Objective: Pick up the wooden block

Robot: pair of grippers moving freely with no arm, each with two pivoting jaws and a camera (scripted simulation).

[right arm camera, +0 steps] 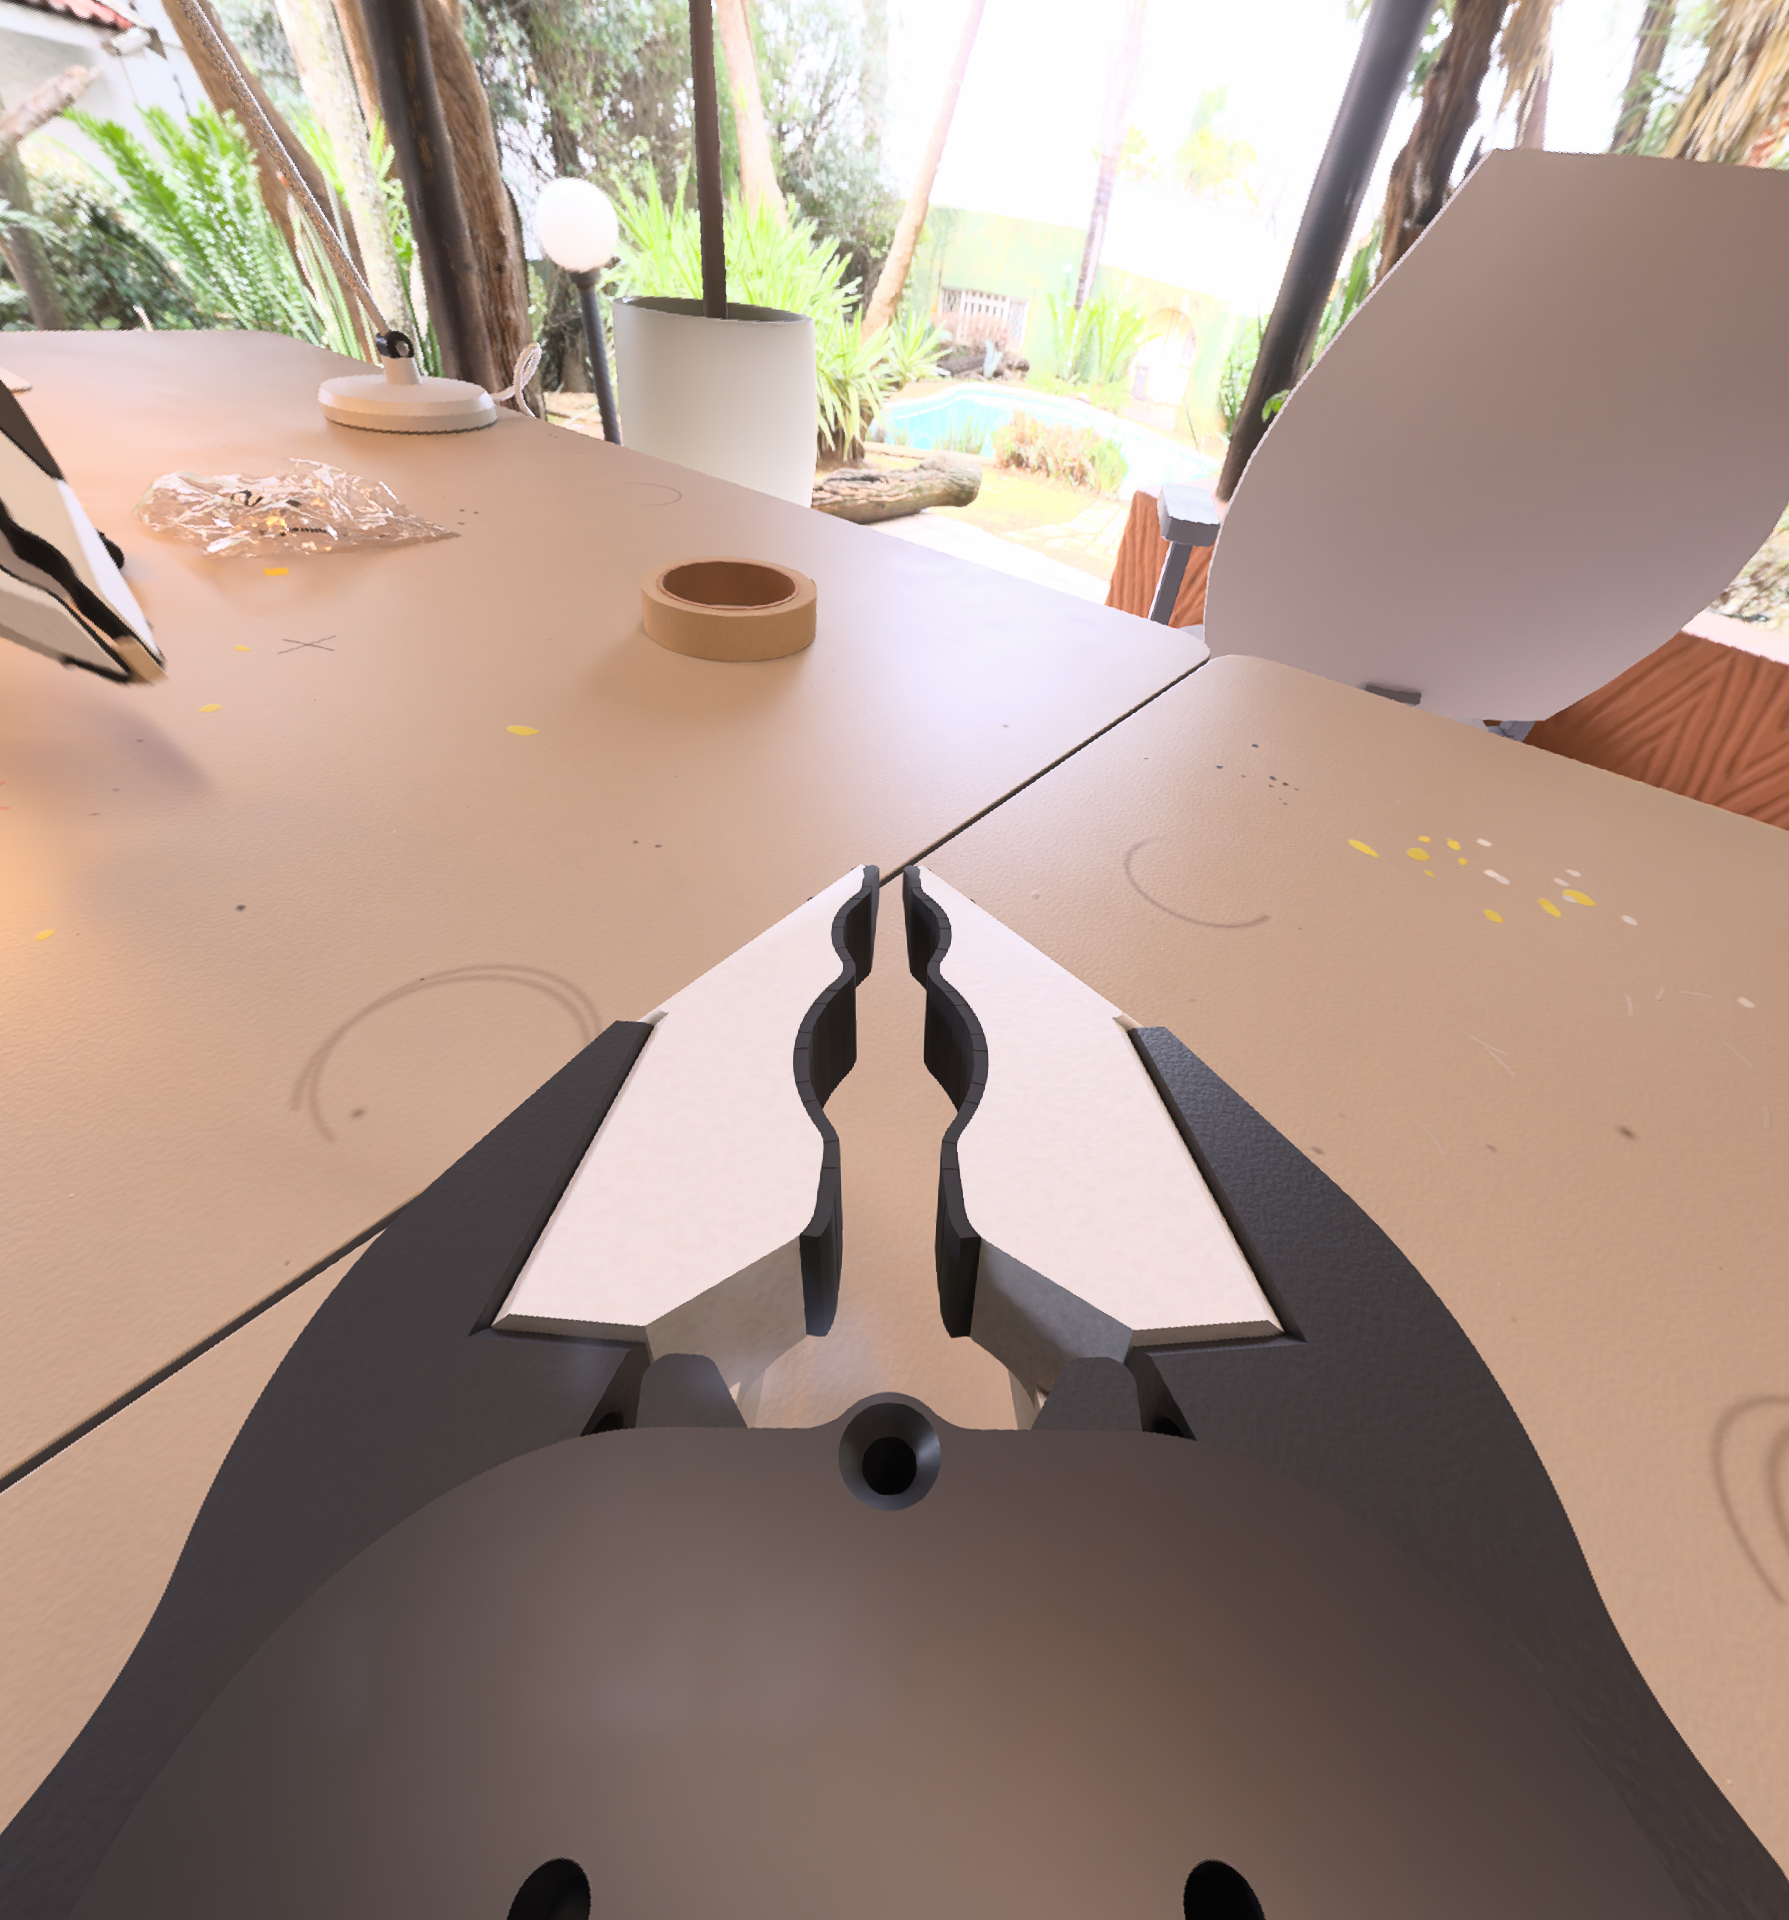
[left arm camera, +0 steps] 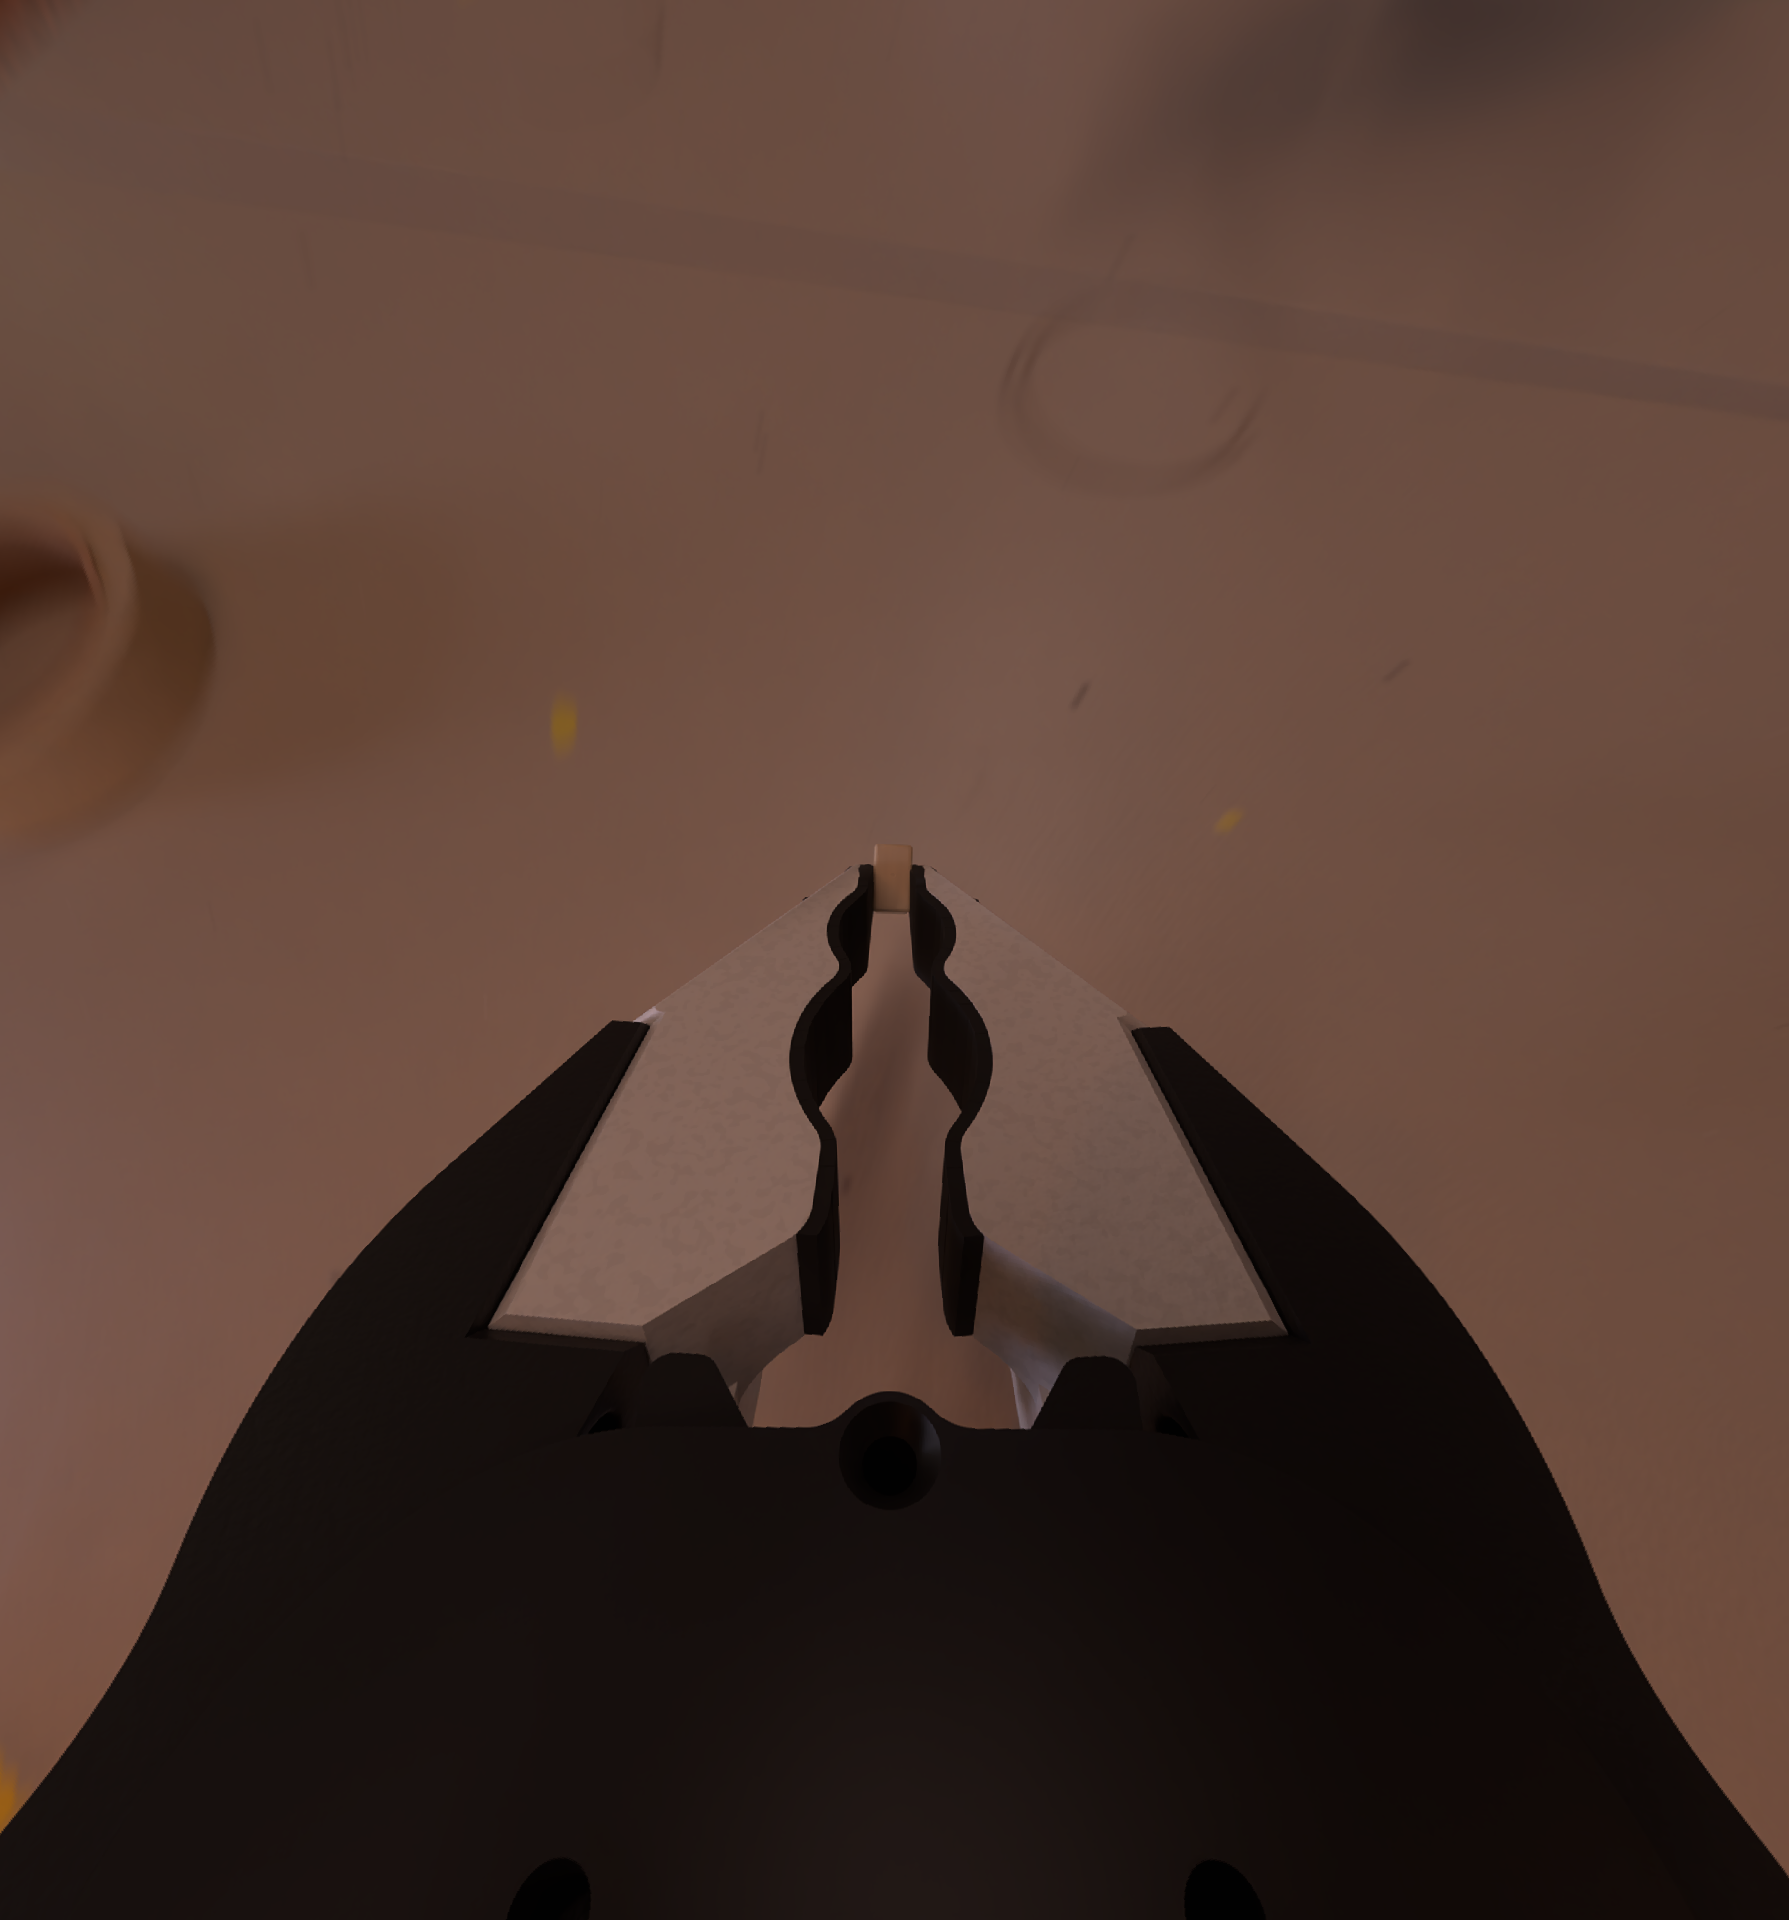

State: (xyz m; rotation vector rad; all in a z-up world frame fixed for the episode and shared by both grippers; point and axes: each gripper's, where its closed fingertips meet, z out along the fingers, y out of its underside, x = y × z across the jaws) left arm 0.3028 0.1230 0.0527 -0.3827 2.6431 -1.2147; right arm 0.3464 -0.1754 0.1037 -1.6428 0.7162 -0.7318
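In the left wrist view my left gripper (left arm camera: 891, 881) points down at the brown tabletop (left arm camera: 869, 416) and is shut on a small pale wooden block (left arm camera: 890, 871), pinched between its fingertips. In the right wrist view my right gripper (right arm camera: 891, 881) hovers low over the table with its fingers nearly together and nothing between them. The left gripper shows there at the far left edge (right arm camera: 48, 561), above the table; the block is not visible in that view.
A roll of tan tape (right arm camera: 729, 608) lies mid-table, also blurred at the left of the left wrist view (left arm camera: 48, 675). Crumpled clear plastic (right arm camera: 287, 509), a white lamp base (right arm camera: 407, 400), a white cylinder (right arm camera: 713, 390) and a white chair (right arm camera: 1524, 436) stand farther off. A seam (right arm camera: 1056, 769) divides two tabletops.
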